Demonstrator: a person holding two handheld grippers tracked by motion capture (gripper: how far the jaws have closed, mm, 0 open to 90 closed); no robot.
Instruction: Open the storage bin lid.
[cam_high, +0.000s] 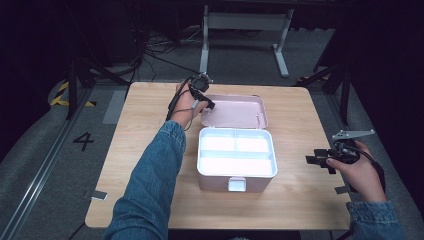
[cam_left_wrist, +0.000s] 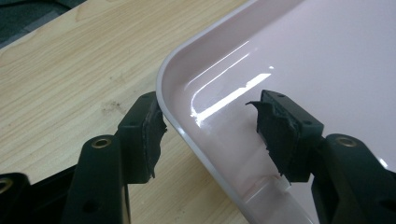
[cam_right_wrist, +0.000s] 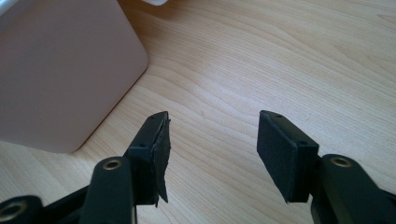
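A pink box (cam_high: 235, 181) stands open in the middle of the wooden table (cam_high: 150, 130), with a white divided tray inside and a latch (cam_high: 236, 184) at its front. Its lid (cam_high: 235, 112) lies back flat behind it. My left gripper (cam_high: 204, 104) is at the lid's far left corner. In the left gripper view the left gripper (cam_left_wrist: 210, 109) is open and straddles the lid's rim (cam_left_wrist: 177, 60), one jaw outside over the wood and the other inside over the lid (cam_left_wrist: 327, 56). My right gripper (cam_high: 316, 161) hovers open to the right of the box.
In the right gripper view the right gripper (cam_right_wrist: 212, 116) has bare wood (cam_right_wrist: 280, 56) between its jaws, and the box's rounded pink corner (cam_right_wrist: 60, 70) sits to the left. A white desk frame (cam_high: 245, 30) stands on the floor behind the table.
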